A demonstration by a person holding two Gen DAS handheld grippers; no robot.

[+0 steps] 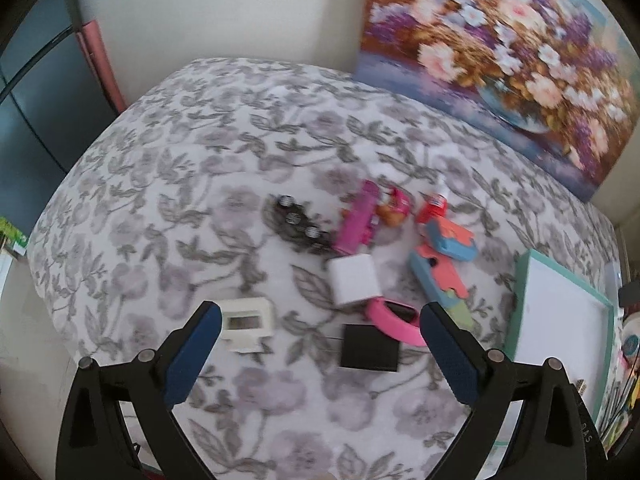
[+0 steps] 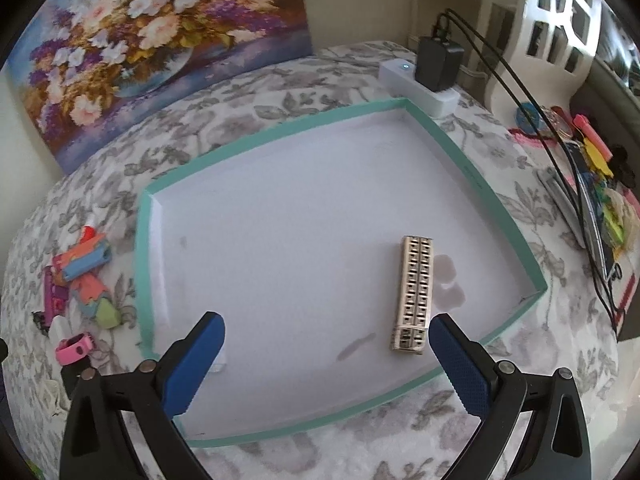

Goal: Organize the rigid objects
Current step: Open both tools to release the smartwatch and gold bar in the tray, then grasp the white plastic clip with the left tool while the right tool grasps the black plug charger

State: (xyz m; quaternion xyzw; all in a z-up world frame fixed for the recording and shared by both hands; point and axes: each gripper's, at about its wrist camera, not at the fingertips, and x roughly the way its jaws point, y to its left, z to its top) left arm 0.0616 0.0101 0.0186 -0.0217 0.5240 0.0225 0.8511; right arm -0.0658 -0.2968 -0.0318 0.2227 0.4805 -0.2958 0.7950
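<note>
My left gripper is open and empty above the floral cloth. Near it lie a white digital timer, a black square block, a pink band and a white cube. Further off are a pink case, a black piece with silver studs, a red bottle and coloured foam puzzle pieces. My right gripper is open and empty over the white tray with teal rim. A beige patterned block lies in the tray, just left of the right finger.
A flower painting leans on the wall behind. A white power strip with a black adapter and cables sits behind the tray. Colourful clutter lies at the right edge. The foam pieces and pink band lie left of the tray.
</note>
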